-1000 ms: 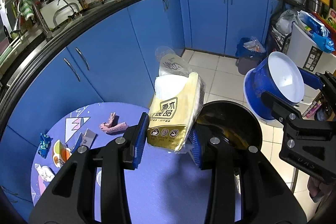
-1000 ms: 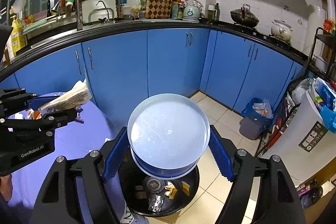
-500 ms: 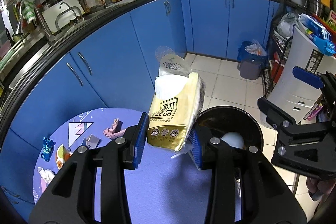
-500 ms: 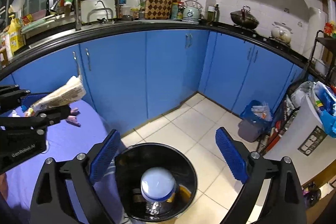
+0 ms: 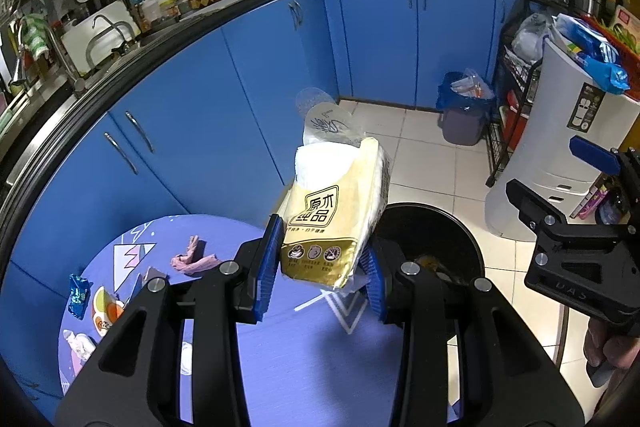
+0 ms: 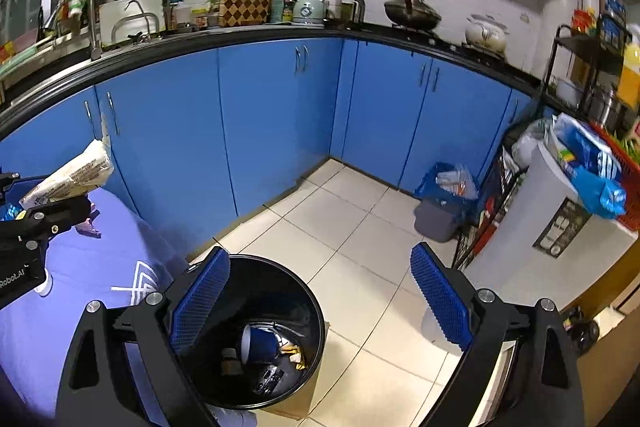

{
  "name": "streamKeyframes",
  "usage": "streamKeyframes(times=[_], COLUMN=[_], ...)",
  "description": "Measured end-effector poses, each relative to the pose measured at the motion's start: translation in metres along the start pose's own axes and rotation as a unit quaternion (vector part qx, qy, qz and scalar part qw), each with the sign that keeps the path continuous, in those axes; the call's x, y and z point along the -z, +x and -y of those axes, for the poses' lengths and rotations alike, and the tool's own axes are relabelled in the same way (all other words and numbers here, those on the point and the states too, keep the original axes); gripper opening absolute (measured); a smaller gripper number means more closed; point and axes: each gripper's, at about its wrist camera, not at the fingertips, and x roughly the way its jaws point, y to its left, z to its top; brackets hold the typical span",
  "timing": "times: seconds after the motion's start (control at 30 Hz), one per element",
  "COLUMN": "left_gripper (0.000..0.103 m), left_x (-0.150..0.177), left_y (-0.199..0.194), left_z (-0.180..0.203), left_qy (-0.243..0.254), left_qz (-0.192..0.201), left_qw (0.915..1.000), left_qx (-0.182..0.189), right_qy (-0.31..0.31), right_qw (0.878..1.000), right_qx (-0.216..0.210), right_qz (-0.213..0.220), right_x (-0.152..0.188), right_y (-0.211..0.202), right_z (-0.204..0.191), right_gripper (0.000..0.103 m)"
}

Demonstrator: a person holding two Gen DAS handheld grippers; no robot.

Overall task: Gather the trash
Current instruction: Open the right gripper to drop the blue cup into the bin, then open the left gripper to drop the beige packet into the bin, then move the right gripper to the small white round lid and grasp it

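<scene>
My left gripper (image 5: 320, 263) is shut on a yellow tissue pack (image 5: 336, 215), held above the purple table (image 5: 304, 359) near the black trash bin (image 5: 432, 231). The pack also shows at the left of the right wrist view (image 6: 72, 175). My right gripper (image 6: 320, 303) is open and empty above the trash bin (image 6: 316, 339). A blue cup (image 6: 260, 343) lies on its side inside the bin among other scraps. A pink scrap (image 5: 192, 259) and a blue wrapper (image 5: 78, 293) lie on the table.
Blue cabinets (image 6: 280, 123) curve around the tiled floor (image 6: 360, 227). A small grey bin with a blue bag (image 6: 444, 203) stands in the corner. A white appliance (image 5: 560, 155) and a wire rack (image 6: 576, 99) are at the right. More wrappers (image 5: 104, 311) lie at the table's left edge.
My right gripper opened and let go of the blue cup, which fell into the black bin and now lies on its side. The left gripper still holds the tissue pack.
</scene>
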Motion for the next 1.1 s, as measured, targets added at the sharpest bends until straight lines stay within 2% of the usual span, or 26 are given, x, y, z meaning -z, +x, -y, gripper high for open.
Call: streamKeyframes(times=[0.13, 0.17, 0.2, 0.27, 0.37, 0.7, 1.1], left_gripper=[0.040, 0.046, 0.060, 0.077, 0.084, 0.086, 0.087], left_x=[-0.003, -0.004, -0.004, -0.004, -0.004, 0.000, 0.025], left_y=[0.003, 0.004, 0.003, 0.002, -0.004, -0.009, -0.028], left_z=[0.006, 0.008, 0.010, 0.011, 0.016, 0.010, -0.052], left_qy=[0.003, 0.004, 0.006, 0.006, 0.015, 0.020, -0.040], left_qz=[0.000, 0.001, 0.003, 0.013, 0.030, 0.037, 0.024], left_qw=[1.0000, 1.0000, 1.0000, 0.9999, 0.9993, 0.9988, 0.9981], left_qx=[0.005, 0.002, -0.002, -0.009, -0.015, -0.026, -0.040], right_qy=[0.004, 0.004, 0.003, 0.002, 0.003, -0.007, -0.047], right_qw=[1.000, 1.000, 1.000, 1.000, 1.000, 1.000, 0.998], right_qx=[0.001, 0.002, 0.004, 0.004, 0.005, -0.016, -0.047], right_qz=[-0.001, -0.001, -0.001, 0.000, 0.001, 0.002, 0.012], right_x=[0.003, 0.004, 0.004, 0.005, 0.005, 0.003, -0.006], right_y=[0.000, 0.000, 0.000, 0.000, -0.001, -0.005, -0.021], right_z=[0.006, 0.007, 0.008, 0.009, 0.009, -0.004, -0.059], right_gripper=[0.090, 0.090, 0.090, 0.090, 0.090, 0.090, 0.090])
